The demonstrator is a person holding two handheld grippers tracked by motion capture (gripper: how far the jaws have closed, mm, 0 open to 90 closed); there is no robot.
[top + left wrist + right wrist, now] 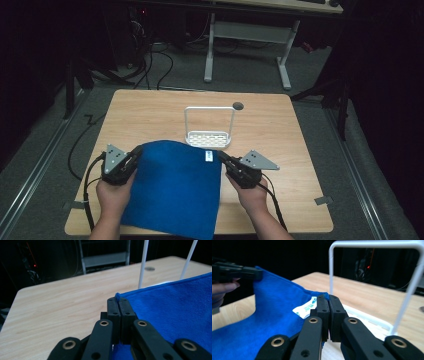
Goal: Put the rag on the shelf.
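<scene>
Stretching from bottom centre of the high view toward the white rack [209,128] lies the blue towel [175,192], long axis running away from the person; left gripper [136,154] and right gripper [221,158] pinch its far corners, jaws closed tight on cloth, above the wooden table [280,130].

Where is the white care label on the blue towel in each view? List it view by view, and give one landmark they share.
High view: the white label sits at the blue towel's far right corner, beside the right gripper.
Left gripper view: not in it.
Right gripper view: label lies just left of the closed jaws.
Shared landmark: the white wire rack, whose posts rise behind the towel.
</scene>
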